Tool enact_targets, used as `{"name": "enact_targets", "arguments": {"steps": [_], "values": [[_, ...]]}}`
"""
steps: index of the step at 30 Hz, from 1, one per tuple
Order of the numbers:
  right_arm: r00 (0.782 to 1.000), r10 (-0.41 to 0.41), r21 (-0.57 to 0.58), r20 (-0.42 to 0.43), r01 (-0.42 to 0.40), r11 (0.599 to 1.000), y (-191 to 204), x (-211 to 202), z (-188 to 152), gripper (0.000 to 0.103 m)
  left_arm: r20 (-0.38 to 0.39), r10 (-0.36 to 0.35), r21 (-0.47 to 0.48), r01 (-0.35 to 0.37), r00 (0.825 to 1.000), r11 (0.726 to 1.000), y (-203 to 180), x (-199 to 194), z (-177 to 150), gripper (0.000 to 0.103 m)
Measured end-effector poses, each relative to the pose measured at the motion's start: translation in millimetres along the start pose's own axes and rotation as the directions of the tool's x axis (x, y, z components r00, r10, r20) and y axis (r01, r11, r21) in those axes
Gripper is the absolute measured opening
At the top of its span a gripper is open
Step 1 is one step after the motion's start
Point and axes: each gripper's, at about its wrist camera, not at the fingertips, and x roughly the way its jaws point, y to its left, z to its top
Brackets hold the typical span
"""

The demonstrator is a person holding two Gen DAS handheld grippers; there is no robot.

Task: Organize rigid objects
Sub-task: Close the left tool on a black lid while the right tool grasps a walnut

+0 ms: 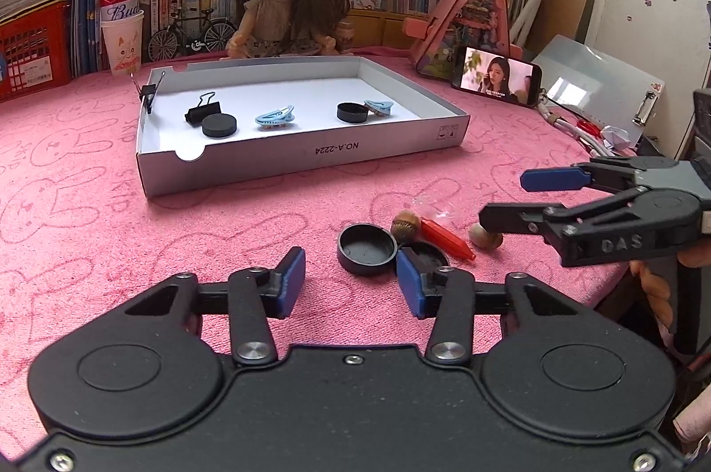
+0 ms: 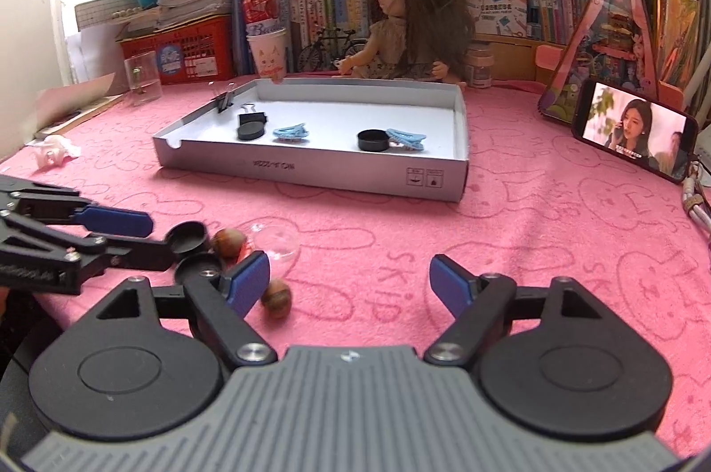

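On the pink cloth lie two black caps. One cap [image 1: 366, 254] [image 2: 189, 236] rests rim up just ahead of my left gripper [image 1: 351, 285] [image 2: 160, 236], which is open, its pads clear of it. The second cap [image 1: 429, 252] [image 2: 197, 267] is half hidden under that gripper's right finger. Beside them lie two brown nuts [image 1: 405, 225] [image 1: 486, 236], a red plastic piece [image 1: 446, 241] and a clear dome [image 2: 275, 241]. My right gripper [image 2: 349, 283] [image 1: 511, 201] is open with nothing in it, and one nut [image 2: 275, 296] sits by its left finger.
A white cardboard tray [image 1: 302, 156] [image 2: 311, 170] beyond holds black caps, blue hair clips and binder clips. Behind it are a doll [image 1: 284, 10], a can in a paper cup [image 1: 120, 27], books and a red basket. A phone [image 1: 495, 74] and cables lie to the right.
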Motion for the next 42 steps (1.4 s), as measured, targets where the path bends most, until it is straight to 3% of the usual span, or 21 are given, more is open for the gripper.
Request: {"name": "enact_targets", "arguments": {"steps": [5, 18, 29, 32, 33, 42], "values": [[0.999, 0.040, -0.031, 0.001, -0.040, 0.999, 8.6, -8.4, -5.6, 0.080, 0.000, 0.016, -0.006, -0.016, 1.000, 1.000, 1.4, 4.4, 1.0, 0.038], [1.000, 0.013, -0.072, -0.009, -0.014, 0.997, 22.5, 0.4, -12.4, 0.041, 0.025, 0.072, -0.018, -0.071, 0.997, 0.997, -3.9, 18.7, 5.6, 0.039], [1.000, -0.004, -0.076, 0.018, 0.005, 0.997, 25.3, -0.2, -16.8, 0.039, 0.043, 0.097, -0.010, -0.097, 0.994, 0.995, -6.2, 33.8, 11.2, 0.042], [1.000, -0.001, -0.071, 0.024, 0.002, 0.997, 25.6, -1.3, -17.6, 0.031, 0.050, 0.109, -0.013, -0.108, 0.993, 0.994, -5.9, 34.3, 11.3, 0.030], [1.000, -0.001, -0.069, 0.028, 0.003, 0.998, 25.8, -1.6, -17.4, 0.021, 0.051, 0.112, -0.015, -0.112, 0.992, 0.994, -5.5, 34.0, 11.5, 0.030], [0.998, -0.028, -0.052, 0.058, 0.031, 0.998, 23.2, -1.4, -11.5, 0.019, 0.066, 0.139, -0.041, -0.137, 0.988, 0.990, 0.6, 27.9, 15.0, 0.030]]}}
